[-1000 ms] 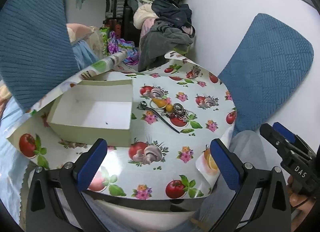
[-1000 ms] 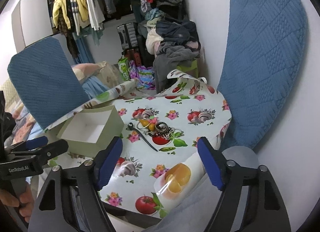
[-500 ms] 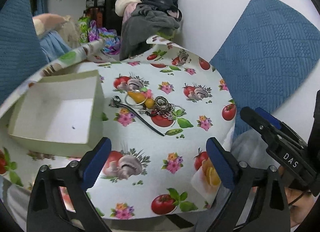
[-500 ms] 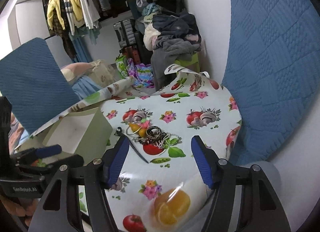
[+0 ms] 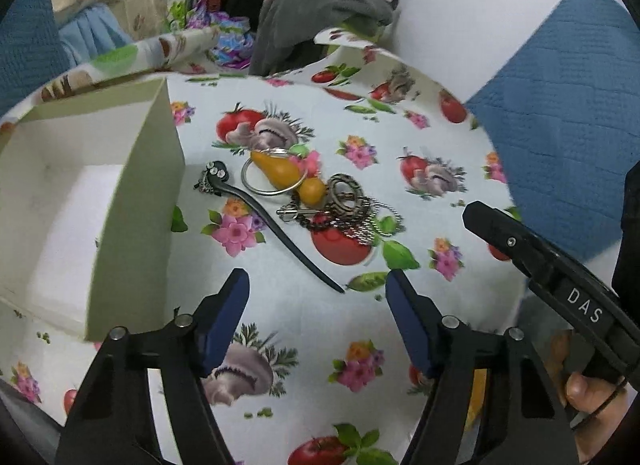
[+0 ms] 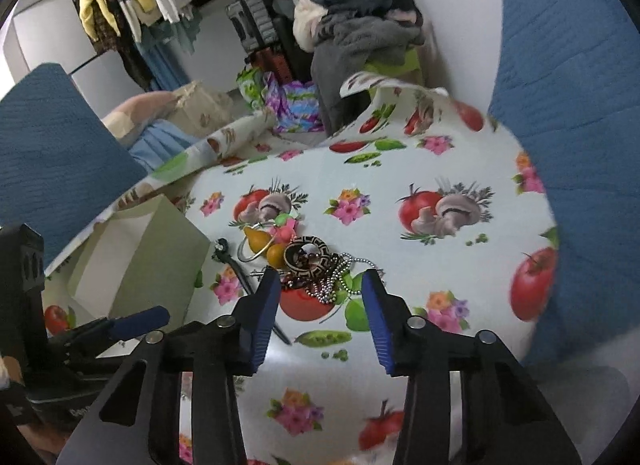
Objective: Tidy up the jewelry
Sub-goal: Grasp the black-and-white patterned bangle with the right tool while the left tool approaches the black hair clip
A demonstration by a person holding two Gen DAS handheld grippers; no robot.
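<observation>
1. Blue-padded left claw (image 5: 318, 289) in the left wrist view: jaws apart and just closing, nothing between them, above the table (image 5: 400, 113) with its fruit-print cloth. The jewelry pile (image 5: 336, 205) lay beyond the tips, a black hair stick (image 5: 276, 225) and a metal hoop (image 5: 274, 177) beside it, and an open pale box (image 5: 132, 201) to the left.
2. Right wrist view: right claw (image 6: 320, 293), jaws apart and just closing, framed the near edge of the beaded chains (image 6: 340, 277) without pressing them. A patterned ring (image 6: 306, 255) sat on the pile.
</observation>
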